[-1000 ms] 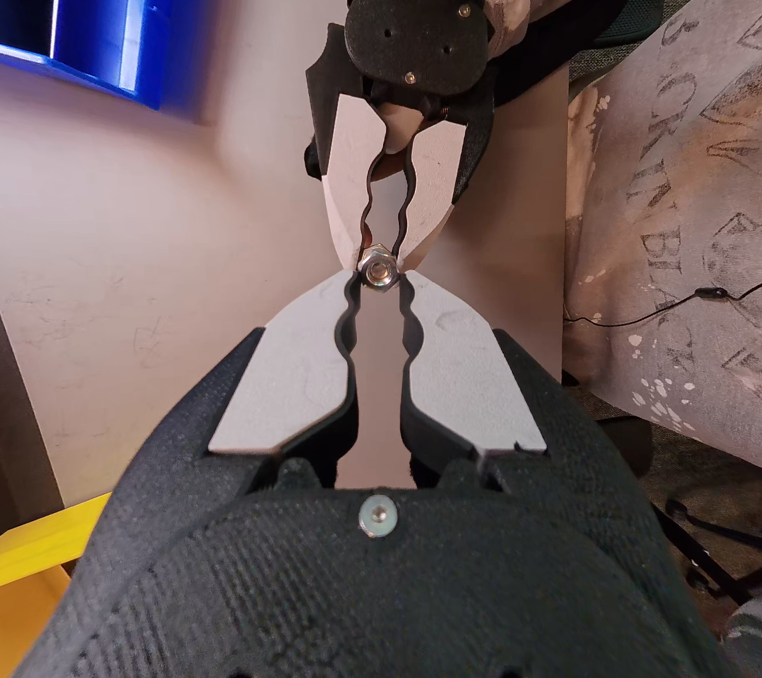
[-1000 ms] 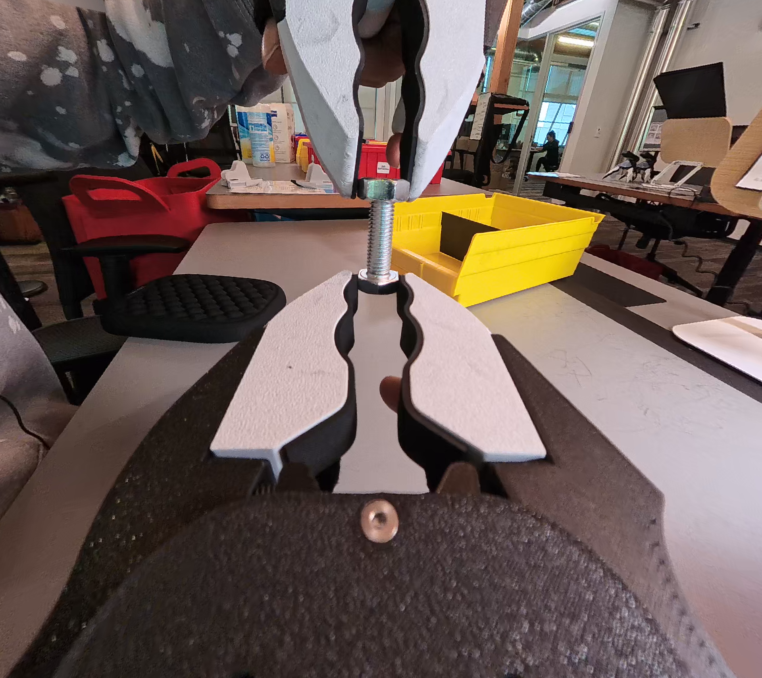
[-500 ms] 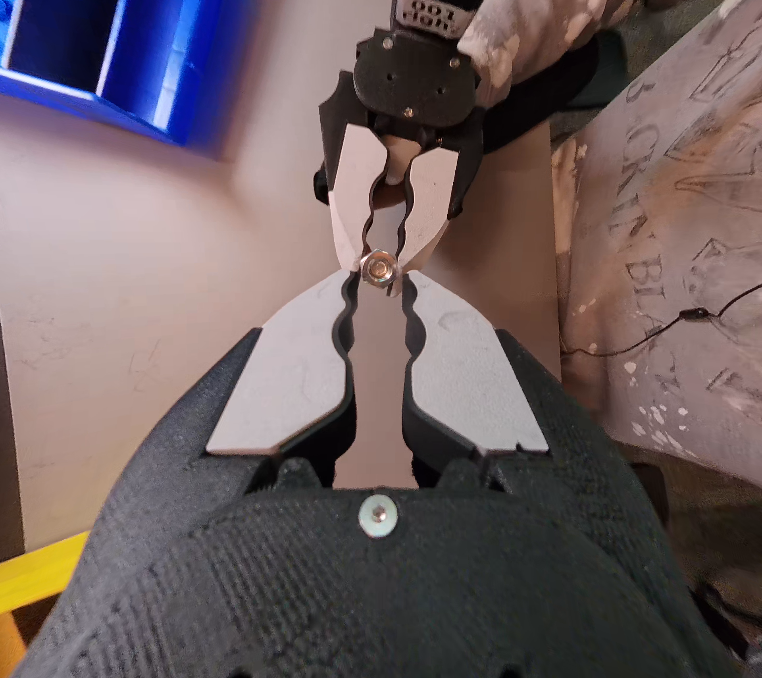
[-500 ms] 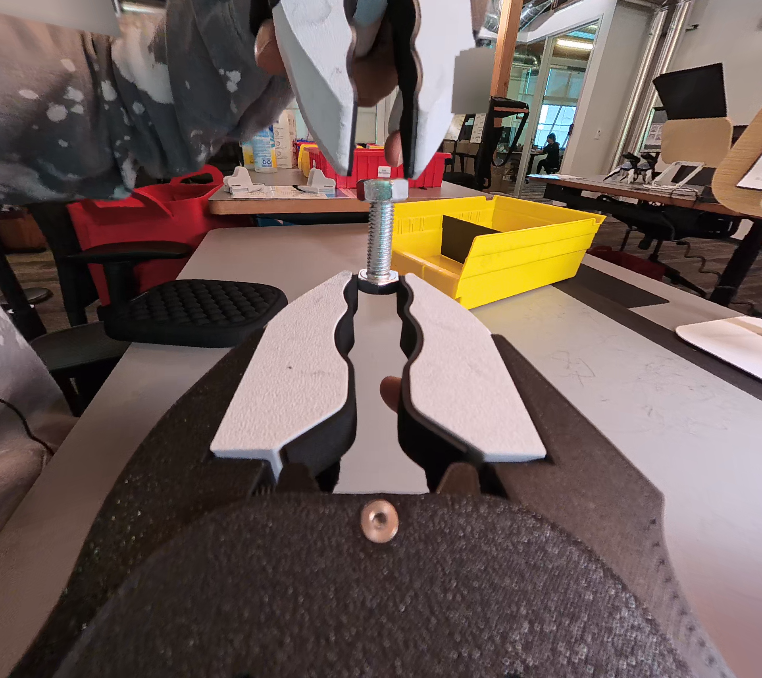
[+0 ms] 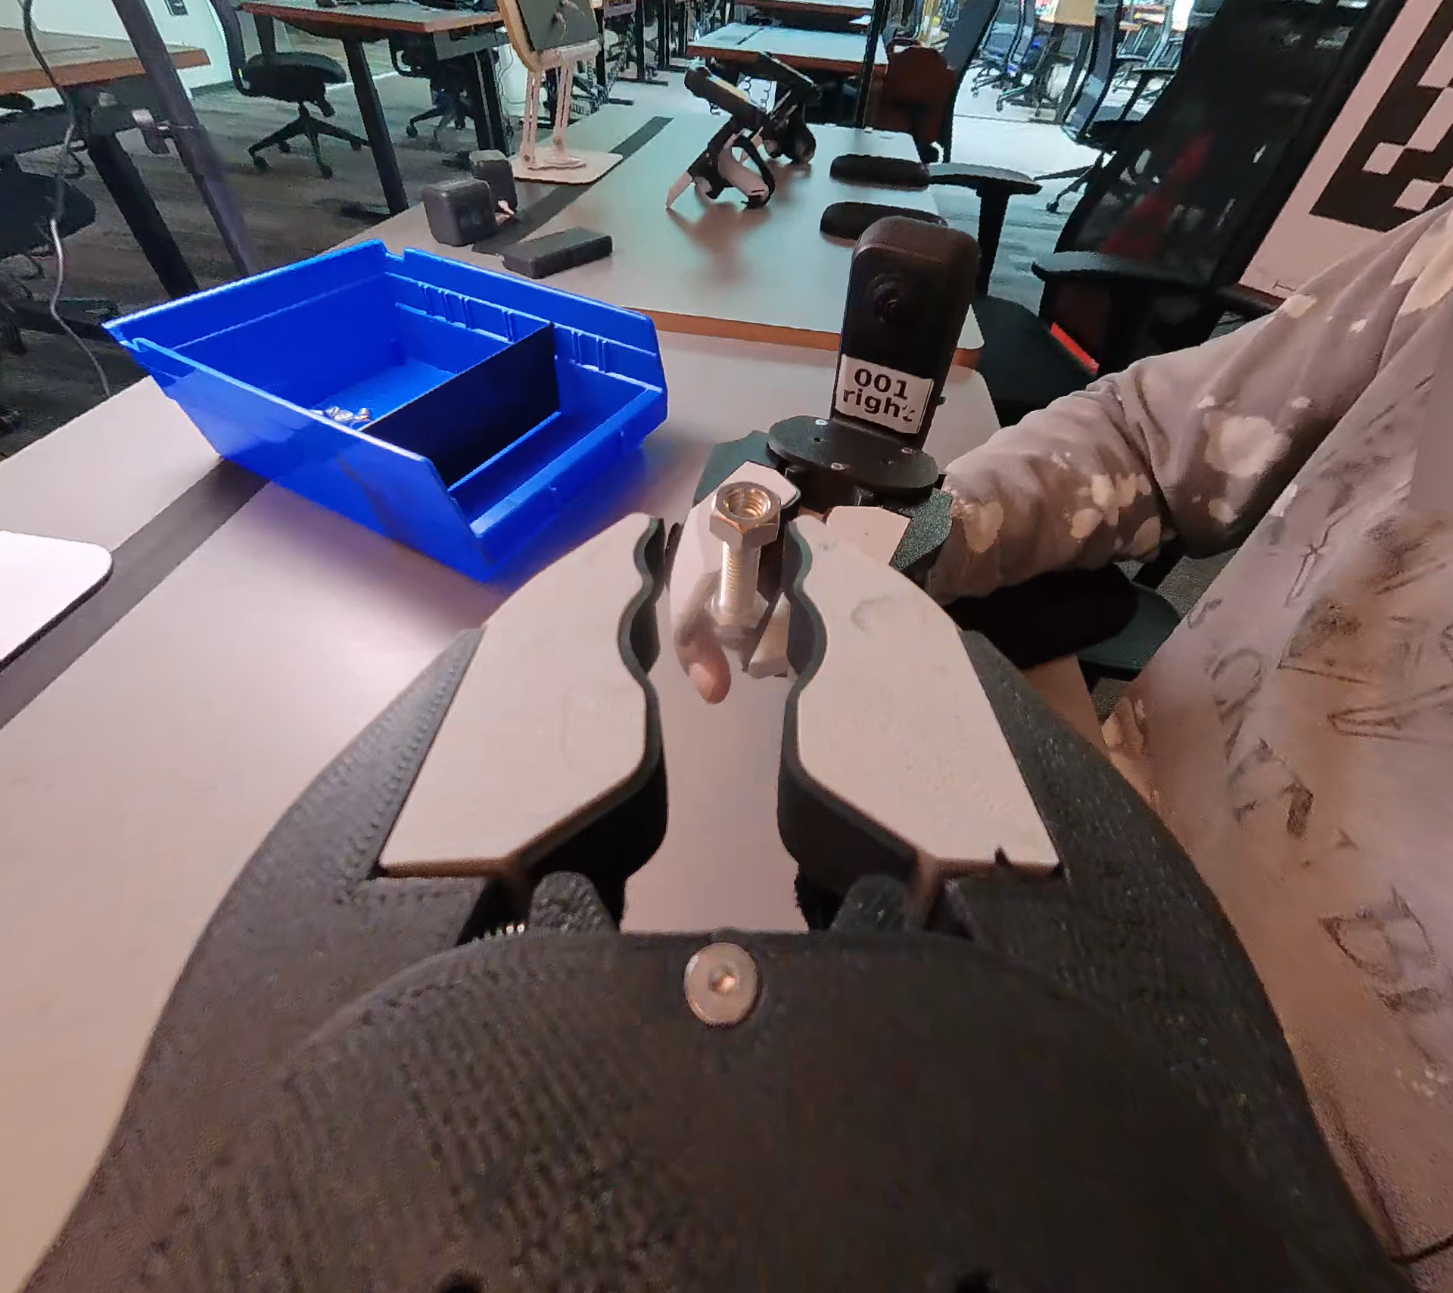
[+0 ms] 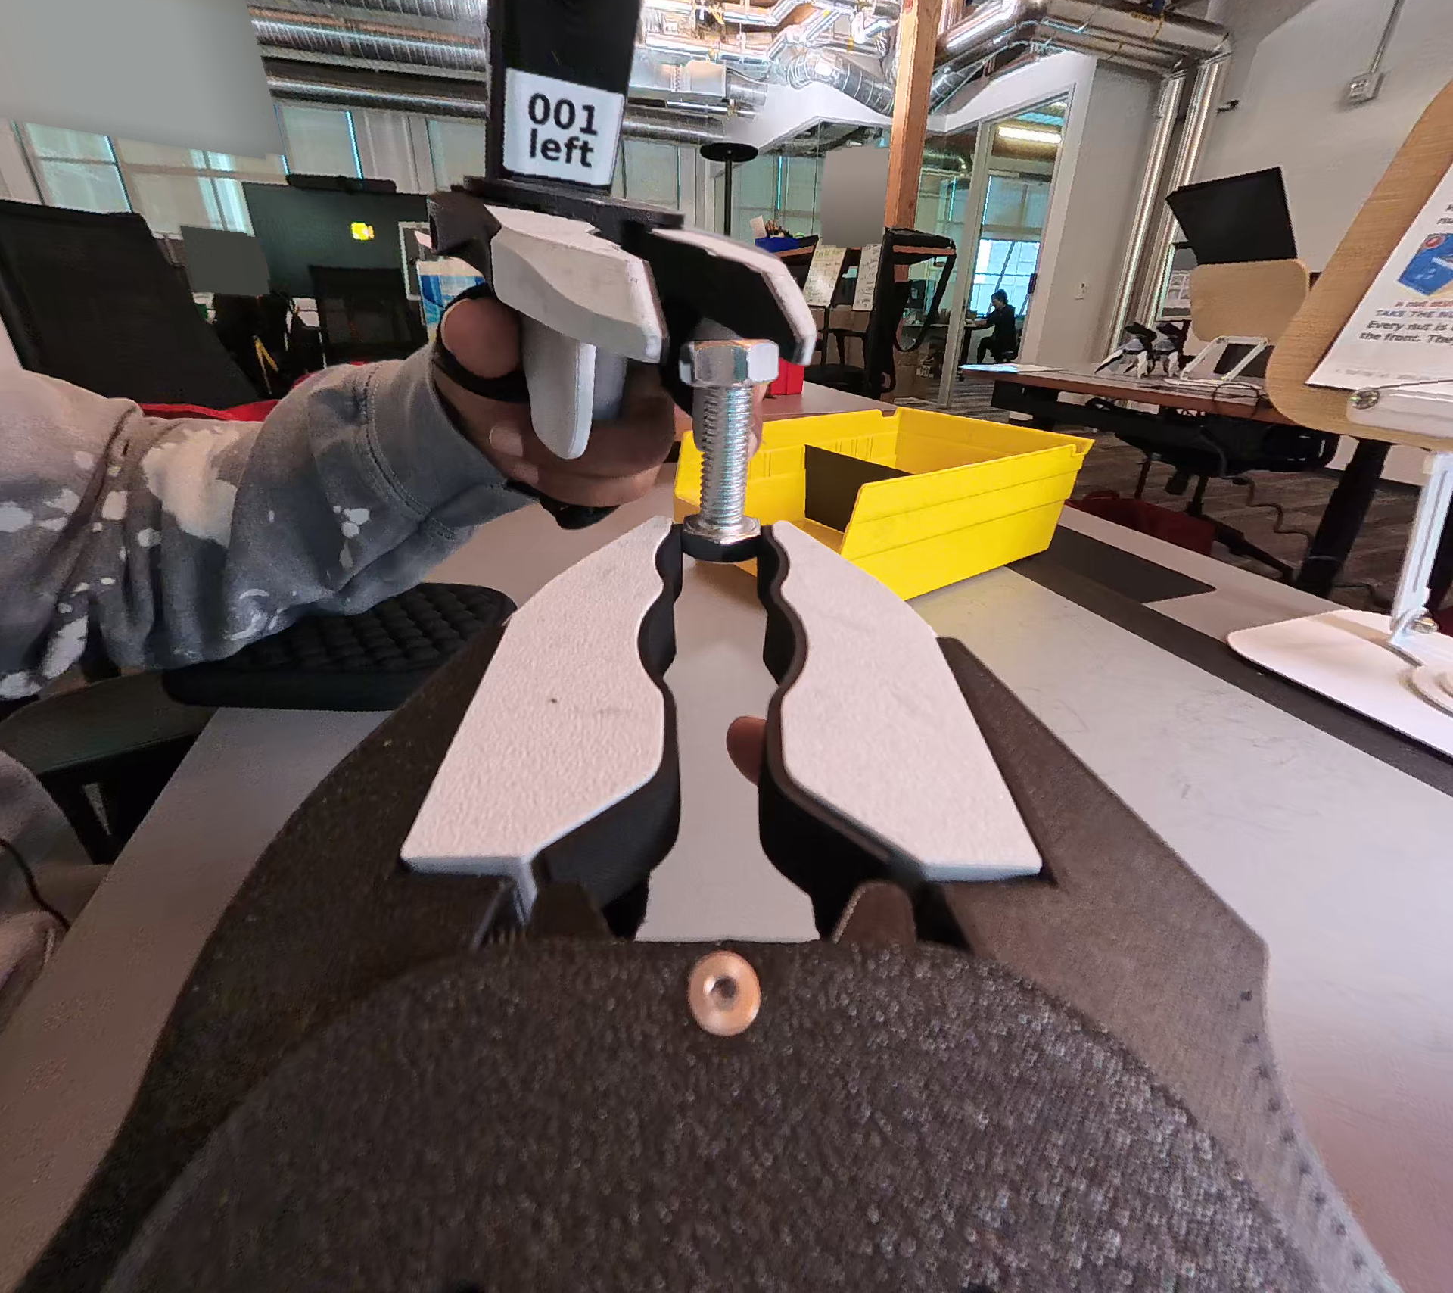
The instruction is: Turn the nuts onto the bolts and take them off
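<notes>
A silver bolt [image 6: 725,453] stands upright, its hex head [image 6: 727,362] on top. My right gripper [image 6: 719,535] is shut on the nut [image 6: 719,543] at the bolt's lower end and holds it above the table. My left gripper [image 6: 727,339] lies level at the height of the head. In the left wrist view my left gripper [image 5: 723,535] is open, with the bolt head [image 5: 745,512] between its tips, nearer the right finger. The bolt [image 5: 735,575] runs down to the blurred nut [image 5: 727,614] in my right gripper [image 5: 739,630].
A blue bin [image 5: 550,516] with several small metal parts stands on the grey table [image 5: 196,705], left of the grippers. A yellow bin [image 6: 943,516] stands behind the bolt. A white stand base [image 6: 1337,657] is at the right, a black chair armrest [image 6: 338,642] at the left. About 4 cm separates my left fingertips from my right.
My left gripper let go of the bolt head, lifted off it and swung from pointing straight down to level beside the head. My right gripper kept hold of the nut.
</notes>
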